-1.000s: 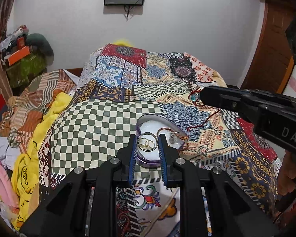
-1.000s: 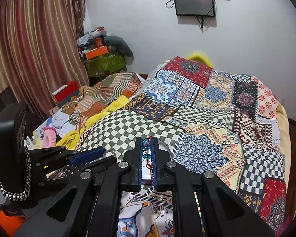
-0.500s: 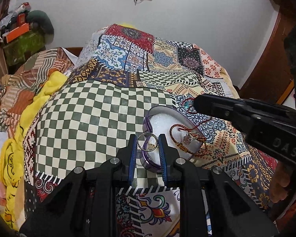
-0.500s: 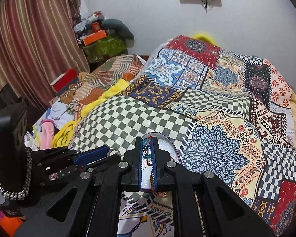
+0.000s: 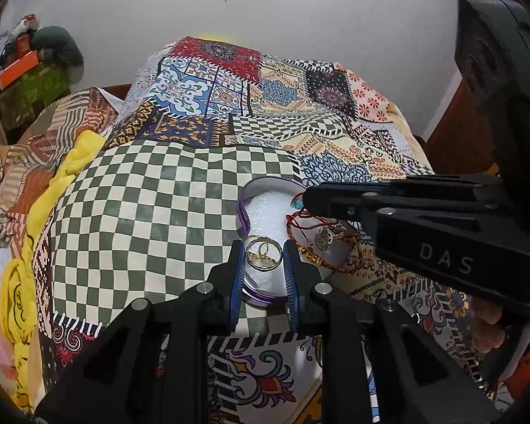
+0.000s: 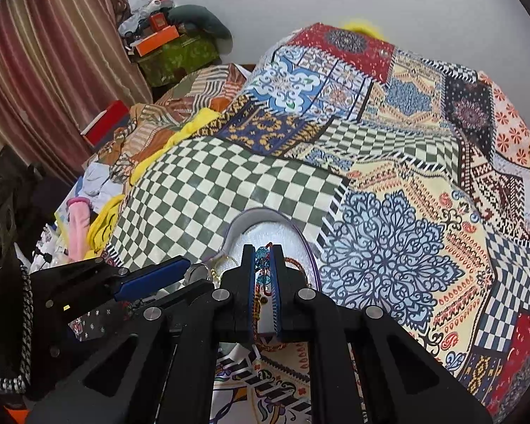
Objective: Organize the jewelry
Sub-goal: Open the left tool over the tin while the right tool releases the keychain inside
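A heart-shaped purple box (image 5: 261, 190) with white foam lining lies on the patchwork bedspread; it also shows in the right wrist view (image 6: 265, 217). My left gripper (image 5: 264, 252) is shut on a gold ring (image 5: 263, 250) with smaller rings looped in it, held over the box's near lobe. My right gripper (image 6: 263, 263) is shut on a red thread bracelet with blue beads (image 6: 262, 258). In the left wrist view the bracelet (image 5: 311, 240) hangs from the right fingers (image 5: 321, 199) and drapes over the box's right side, with a silver charm.
The patchwork bedspread (image 6: 388, 247) covers the bed. Piled clothes and a yellow cloth (image 5: 21, 282) lie at the left. A green box with clutter (image 6: 176, 56) stands by the striped curtain. A wooden door (image 5: 455, 134) is at the right.
Both grippers have moved lower and closer to the box. The bracelet has come down from hanging in the air to draping on the box's foam and right rim. The ring stays gripped.
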`<action>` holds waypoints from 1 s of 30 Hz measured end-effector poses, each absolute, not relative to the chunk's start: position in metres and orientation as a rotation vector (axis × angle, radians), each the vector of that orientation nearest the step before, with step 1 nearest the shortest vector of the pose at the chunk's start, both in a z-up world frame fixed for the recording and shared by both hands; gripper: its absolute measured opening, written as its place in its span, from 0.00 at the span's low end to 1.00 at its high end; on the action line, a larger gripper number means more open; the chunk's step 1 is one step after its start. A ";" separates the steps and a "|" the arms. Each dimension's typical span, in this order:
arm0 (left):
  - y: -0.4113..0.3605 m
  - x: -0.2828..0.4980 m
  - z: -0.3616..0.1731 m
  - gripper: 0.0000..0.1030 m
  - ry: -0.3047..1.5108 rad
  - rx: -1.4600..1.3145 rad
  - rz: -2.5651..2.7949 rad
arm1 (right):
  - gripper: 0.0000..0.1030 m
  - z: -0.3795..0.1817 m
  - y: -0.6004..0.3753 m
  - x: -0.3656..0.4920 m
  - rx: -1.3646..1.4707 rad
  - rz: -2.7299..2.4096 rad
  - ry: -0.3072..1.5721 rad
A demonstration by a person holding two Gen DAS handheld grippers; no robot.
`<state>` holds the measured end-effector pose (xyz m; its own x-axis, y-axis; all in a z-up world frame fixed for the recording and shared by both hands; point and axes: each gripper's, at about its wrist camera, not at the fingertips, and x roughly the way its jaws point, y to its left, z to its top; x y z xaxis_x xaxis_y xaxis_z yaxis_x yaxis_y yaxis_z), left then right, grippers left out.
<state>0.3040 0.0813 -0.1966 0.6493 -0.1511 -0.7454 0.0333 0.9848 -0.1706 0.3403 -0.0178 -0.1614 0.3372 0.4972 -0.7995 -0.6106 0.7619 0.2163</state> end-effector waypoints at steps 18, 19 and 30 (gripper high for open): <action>0.080 0.289 -0.185 0.21 0.845 -0.103 -0.066 | 0.10 -0.159 -0.021 0.333 -0.133 0.743 1.043; 0.081 0.288 -0.183 0.21 0.843 -0.104 -0.063 | 0.13 -0.157 -0.022 0.330 -0.144 0.737 1.032; 0.089 0.259 -0.162 0.30 0.821 -0.104 -0.023 | 0.41 -0.126 -0.034 0.282 -0.249 0.671 0.874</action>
